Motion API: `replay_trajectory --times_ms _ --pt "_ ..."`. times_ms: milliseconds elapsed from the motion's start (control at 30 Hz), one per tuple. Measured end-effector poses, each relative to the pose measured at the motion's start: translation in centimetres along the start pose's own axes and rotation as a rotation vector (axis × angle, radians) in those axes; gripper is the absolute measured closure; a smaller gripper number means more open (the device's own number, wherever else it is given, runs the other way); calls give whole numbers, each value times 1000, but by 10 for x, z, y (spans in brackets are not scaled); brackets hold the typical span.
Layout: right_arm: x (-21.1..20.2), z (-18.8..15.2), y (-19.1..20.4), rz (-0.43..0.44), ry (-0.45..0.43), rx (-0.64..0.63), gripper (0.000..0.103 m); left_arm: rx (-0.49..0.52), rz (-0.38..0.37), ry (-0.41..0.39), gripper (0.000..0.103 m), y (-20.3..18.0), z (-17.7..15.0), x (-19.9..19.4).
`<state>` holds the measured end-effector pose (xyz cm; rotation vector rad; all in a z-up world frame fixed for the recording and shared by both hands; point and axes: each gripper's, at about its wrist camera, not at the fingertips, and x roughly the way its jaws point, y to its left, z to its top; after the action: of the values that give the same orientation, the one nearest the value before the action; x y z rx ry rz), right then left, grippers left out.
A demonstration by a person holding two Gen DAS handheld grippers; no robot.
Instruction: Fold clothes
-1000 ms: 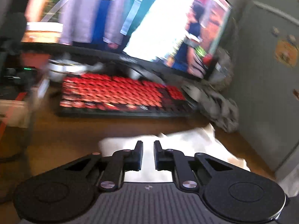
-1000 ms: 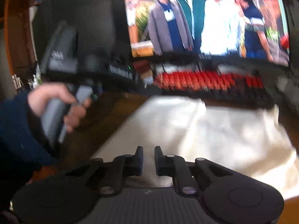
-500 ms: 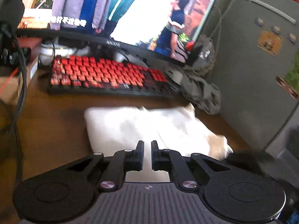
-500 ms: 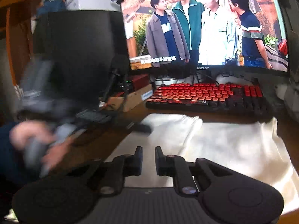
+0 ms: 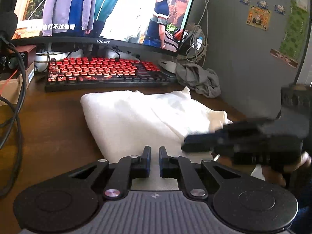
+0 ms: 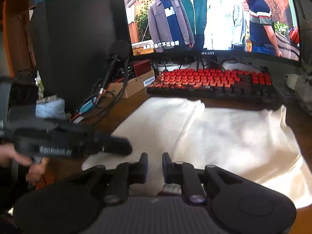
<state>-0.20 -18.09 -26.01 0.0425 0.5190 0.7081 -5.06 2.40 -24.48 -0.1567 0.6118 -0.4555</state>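
Nearest in the left wrist view, the left gripper (image 5: 154, 160) hangs over the near edge of a folded white cotton garment (image 5: 140, 117), its jaws set to a narrow gap with nothing between them. In the right wrist view the right gripper (image 6: 155, 166) sits likewise over the near part of the same cloth (image 6: 224, 136), jaws a little apart and empty, though a fold of white fabric lies just under them.

The garment lies flat on the brown wooden counter (image 5: 48, 126), doubled over so that one rounded fold runs along its left side and a second layer overlaps across the middle. To the right in the left wrist view the right gripper shows again as a blurred black body (image 5: 243, 142) above the cloth's right corner, held by a hand (image 5: 288, 167).

Beyond the garment, near its far edge, stands a black keyboard with red keys (image 5: 105, 72). Right of the keyboard a crumpled grey cloth (image 5: 200, 80) lies against a grey cabinet face with stickers (image 5: 253, 39). Behind the keyboard rises a wide curved monitor showing a video (image 5: 97, 9). Off to the left stands a black foam-tipped microphone (image 6: 117, 56) among dark cables.
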Motion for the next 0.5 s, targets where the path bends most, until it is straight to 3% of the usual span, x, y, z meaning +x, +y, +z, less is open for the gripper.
replay_trajectory --times_ms 33,133,333,433,500 --pt "2 7 0 2 -11 1 78 2 -1 -2 91 -2 -1 -1" --pt "19 29 -2 11 -11 6 77 8 -4 -10 83 -6 -5 -3" --pt "70 57 -7 63 46 10 77 -13 -11 -14 82 -6 -7 -3" --pt "92 60 -9 -38 69 -77 77 -16 -24 -12 82 -4 -7 -2" --pt "98 62 -20 -38 62 -66 73 -25 -32 -10 82 -2 -7 -1"
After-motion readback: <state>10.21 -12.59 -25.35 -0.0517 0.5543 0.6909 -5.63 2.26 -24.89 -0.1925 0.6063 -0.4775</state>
